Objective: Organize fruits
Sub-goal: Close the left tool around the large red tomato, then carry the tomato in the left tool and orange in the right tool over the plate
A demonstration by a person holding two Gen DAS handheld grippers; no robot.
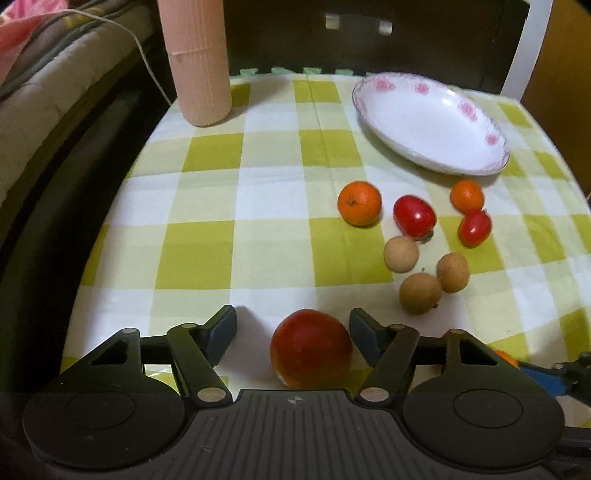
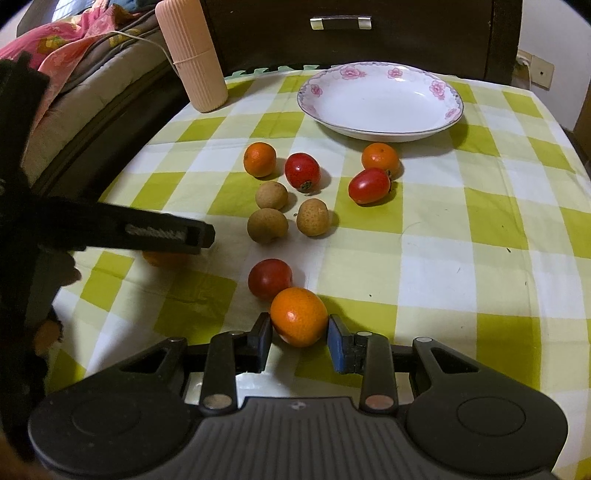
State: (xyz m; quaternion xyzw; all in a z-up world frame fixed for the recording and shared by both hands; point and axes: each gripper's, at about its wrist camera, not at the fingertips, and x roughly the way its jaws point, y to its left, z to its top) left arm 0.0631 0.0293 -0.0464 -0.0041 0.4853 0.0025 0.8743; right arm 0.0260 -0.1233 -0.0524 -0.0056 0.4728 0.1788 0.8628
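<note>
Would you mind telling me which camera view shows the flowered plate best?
The right wrist view: the plate sits near centre, its whole rim and bare inside visible. The left wrist view shows the same plate further right, more slanted and slightly blurred, though uncovered.

A green-and-white checked tablecloth (image 2: 461, 236) covers the table and fills the middle of both views. Behind it, top centre, stands dark wooden furniture with a metal drawer handle (image 2: 340, 22). Upper left lies bedding, a pink floral quilt (image 2: 62, 40) and a white cable (image 1: 140, 48). A wall socket (image 2: 541, 72) sits upper right.
</note>
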